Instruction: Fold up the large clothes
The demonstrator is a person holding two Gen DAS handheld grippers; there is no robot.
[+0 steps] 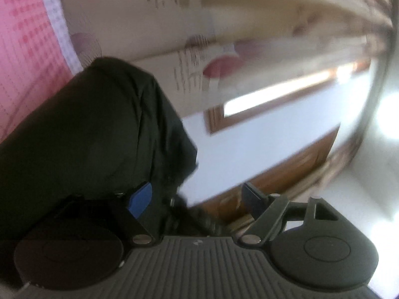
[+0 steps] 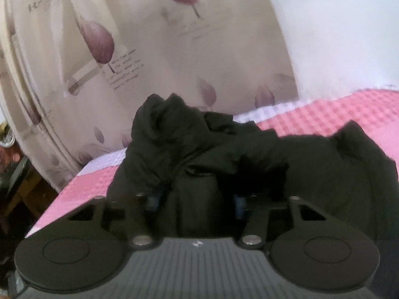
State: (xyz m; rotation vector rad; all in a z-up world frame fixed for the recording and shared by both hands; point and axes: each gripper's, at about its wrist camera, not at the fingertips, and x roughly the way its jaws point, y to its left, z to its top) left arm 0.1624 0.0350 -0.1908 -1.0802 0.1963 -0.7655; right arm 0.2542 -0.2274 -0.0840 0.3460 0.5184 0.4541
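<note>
A large dark garment lies bunched in a heap on a pink checked bed cover. My right gripper points down into it. A thick fold of the cloth fills the gap between its blue-padded fingers, so it is shut on the garment. In the left wrist view the camera is rolled over and the same garment bulges at the left, over the left finger. My left gripper stands wide open, its blue pads apart. Only a loose cloth edge lies near the gap.
A cream curtain printed with purple flowers hangs right behind the bed, also seen in the left wrist view. A white wall is to the right. A wood-framed window shows blurred. Dark wooden furniture stands beyond the bed's left edge.
</note>
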